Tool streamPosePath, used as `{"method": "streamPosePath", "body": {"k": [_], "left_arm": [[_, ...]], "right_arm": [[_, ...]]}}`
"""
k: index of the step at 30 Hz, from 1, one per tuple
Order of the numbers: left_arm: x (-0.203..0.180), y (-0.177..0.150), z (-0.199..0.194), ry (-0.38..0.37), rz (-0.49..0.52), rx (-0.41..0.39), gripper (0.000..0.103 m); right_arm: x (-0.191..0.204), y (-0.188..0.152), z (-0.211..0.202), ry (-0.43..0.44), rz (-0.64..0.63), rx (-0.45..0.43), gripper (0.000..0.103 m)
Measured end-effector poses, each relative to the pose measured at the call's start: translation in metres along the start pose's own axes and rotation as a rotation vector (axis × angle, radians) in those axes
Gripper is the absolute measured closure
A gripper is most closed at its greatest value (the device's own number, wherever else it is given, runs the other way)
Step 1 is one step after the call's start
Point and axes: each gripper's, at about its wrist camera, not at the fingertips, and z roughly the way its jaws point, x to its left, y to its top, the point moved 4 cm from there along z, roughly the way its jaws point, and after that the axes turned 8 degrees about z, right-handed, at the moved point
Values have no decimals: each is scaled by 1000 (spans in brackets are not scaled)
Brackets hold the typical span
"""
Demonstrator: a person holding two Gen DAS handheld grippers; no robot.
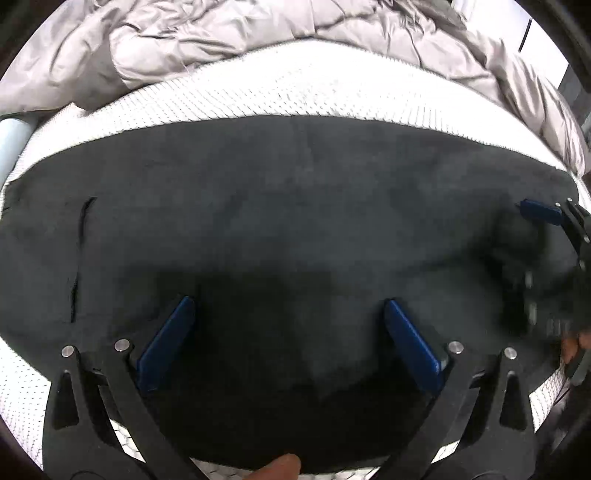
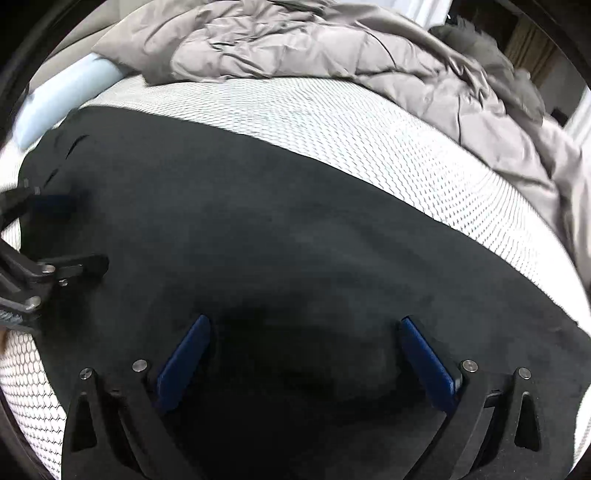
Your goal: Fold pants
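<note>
Both grippers [image 1: 288, 332] [image 2: 303, 350] apart over black pants [image 1: 295, 206]; grey duvet [image 1: 221, 33] bunched beyond.

pants [image 1: 280, 206]: 1 | grippers: 2 | duvet [image 2: 332, 48]: 1 | mattress [image 2: 332, 122]: 1

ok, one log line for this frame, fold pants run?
stage: pre-grasp | left gripper: open above pants | right gripper: open above pants | pants: flat on mattress | duvet: bunched behind

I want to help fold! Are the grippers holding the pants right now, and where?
No, nothing is held. The left gripper and right gripper are both open above the dark pants, which lie flat on the mattress.
</note>
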Motion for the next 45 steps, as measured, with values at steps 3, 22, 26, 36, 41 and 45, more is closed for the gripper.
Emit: {"method": "streamPosePath", "body": {"k": [3,22,26,36,41,45], "left_arm": [[11,-7,-10,60,-36,-5,1],[38,45,28,77,-134,-5,1],[21,58,13,84,-113,-29,1],[-4,93,58,75,-30,27,0],[26,90,56,86,-89,17,0],[19,94,40,-20,-98,-1,1]], "right_arm": [[-41,5,5,-157,79,-2,1],[-65,5,10,-66,160,38,1],[-52,4,0,-75,118,4,1],[-4,-19,-21,-82,67,-9,1],[-12,-27,-27,-96,84,-3,1],[-16,-27,-31,-36,102,-15,0]]}}
